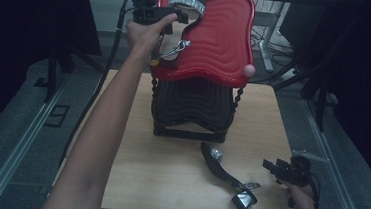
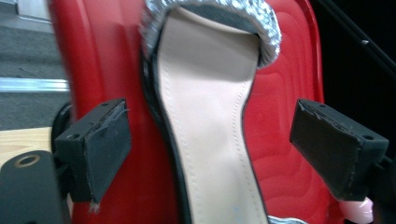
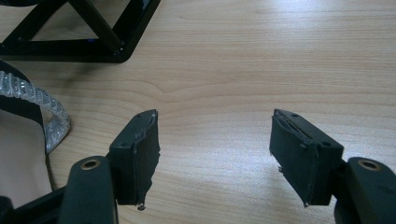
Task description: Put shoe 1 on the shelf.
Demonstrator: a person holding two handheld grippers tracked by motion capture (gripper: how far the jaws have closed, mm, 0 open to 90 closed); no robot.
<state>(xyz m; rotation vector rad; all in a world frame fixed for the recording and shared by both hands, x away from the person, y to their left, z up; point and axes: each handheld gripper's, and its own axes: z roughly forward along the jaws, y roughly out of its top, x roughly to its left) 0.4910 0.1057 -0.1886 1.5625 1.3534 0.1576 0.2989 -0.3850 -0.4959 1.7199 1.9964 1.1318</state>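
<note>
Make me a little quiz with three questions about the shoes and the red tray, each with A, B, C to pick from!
1. Where does the sandal with the sparkly strap lie?
A. on the red tray
B. on the floor
C. inside a box

2. How many sandals are there altogether?
A. one
B. two
C. four

3. How do the jaws of the left gripper stand?
A. shut tight on the sandal
B. open, one on each side of the sandal
C. shut on the tray's rim

Answers:
1 A, it rests on the tray's ridged red surface.
2 B, one on the tray and a second sandal on the wooden table.
3 B, both pads stand clear of the insole.
</note>
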